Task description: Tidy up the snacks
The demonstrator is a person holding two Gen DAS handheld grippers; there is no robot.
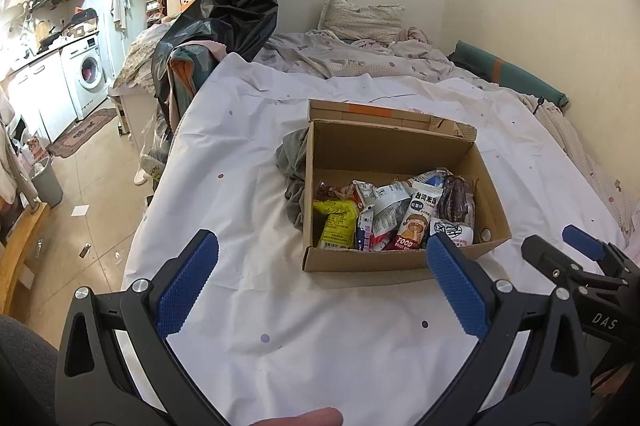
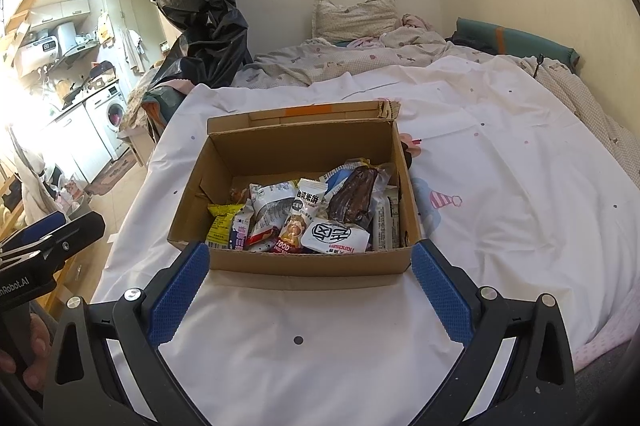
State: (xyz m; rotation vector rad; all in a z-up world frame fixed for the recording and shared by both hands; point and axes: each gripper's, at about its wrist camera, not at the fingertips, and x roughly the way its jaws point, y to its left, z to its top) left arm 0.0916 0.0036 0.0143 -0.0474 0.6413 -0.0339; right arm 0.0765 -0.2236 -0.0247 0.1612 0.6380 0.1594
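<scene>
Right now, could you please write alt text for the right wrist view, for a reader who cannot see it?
An open brown cardboard box full of mixed snack packets sits on a white bedsheet. The open right gripper with blue pads hovers before the box, empty. The left gripper shows at the left edge.

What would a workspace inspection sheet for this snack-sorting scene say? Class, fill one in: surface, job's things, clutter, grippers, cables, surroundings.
Surface: white sheet with small dots, spread over a bed, wrinkled.
Job's things: open cardboard box on the sheet; snack packets piled inside, including a yellow packet.
Clutter: grey cloth bunched against the box's left side.
Grippers: left gripper and right gripper both open, empty, short of the box.
Cables: nothing seen.
Surroundings: pillow, black plastic bag, washing machine, grey bin.
</scene>
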